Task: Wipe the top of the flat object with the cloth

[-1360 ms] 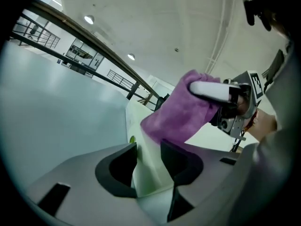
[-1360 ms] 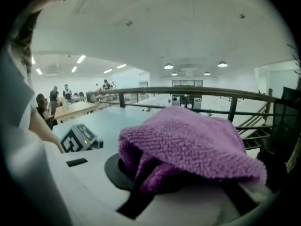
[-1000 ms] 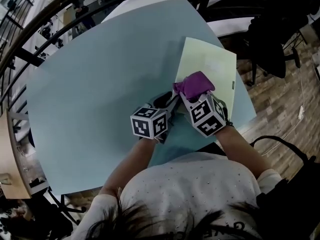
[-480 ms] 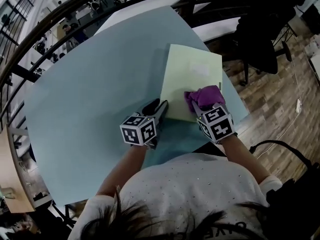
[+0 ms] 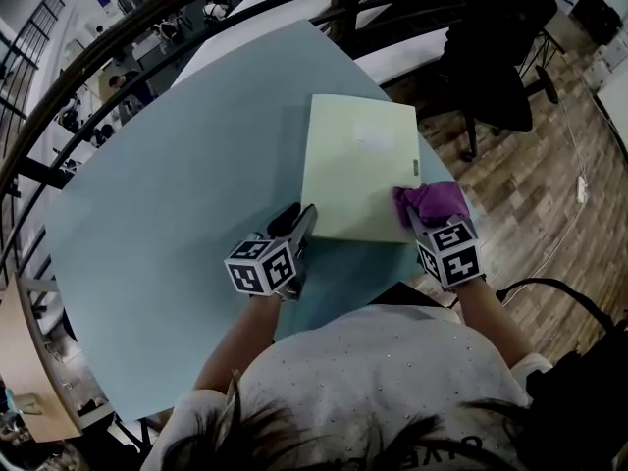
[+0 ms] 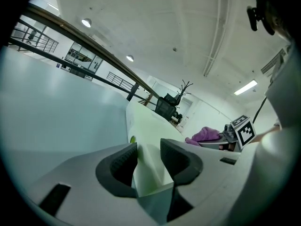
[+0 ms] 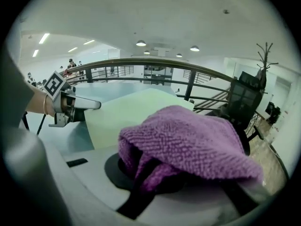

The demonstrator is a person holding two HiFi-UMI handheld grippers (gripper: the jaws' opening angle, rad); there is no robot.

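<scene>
Tabletop (image 5: 147, 214), pale blue and broad, takes up most of what I see from here, with a dark curved railing (image 5: 118, 37) running behind it and a wooden floor (image 5: 535, 194) off to the right, where a black office chair (image 5: 491, 77) stands well apart from the work. The person in the white dotted top (image 5: 373, 381) leans over the near edge of the table, both forearms stretched forward. On the right half of the table lies the pale green board (image 5: 353, 160), flat on the surface, a faint whitish patch showing on its upper face. The left gripper (image 5: 300, 220) lies low at the board's near left corner; its own view shows that corner standing between the two dark ribbed pads, which close against it from either side at a middling width and pin it in place. The right gripper (image 5: 420, 222) is angled down at the board's near right corner, its marker cube facing up toward the person. Its jaws are clamped on the purple cloth (image 5: 437, 202), which bunches between them and drapes over their tips so that little of the pads shows. The cloth rests on the board's right edge near that corner, part of it spilling past the edge over the table.
</scene>
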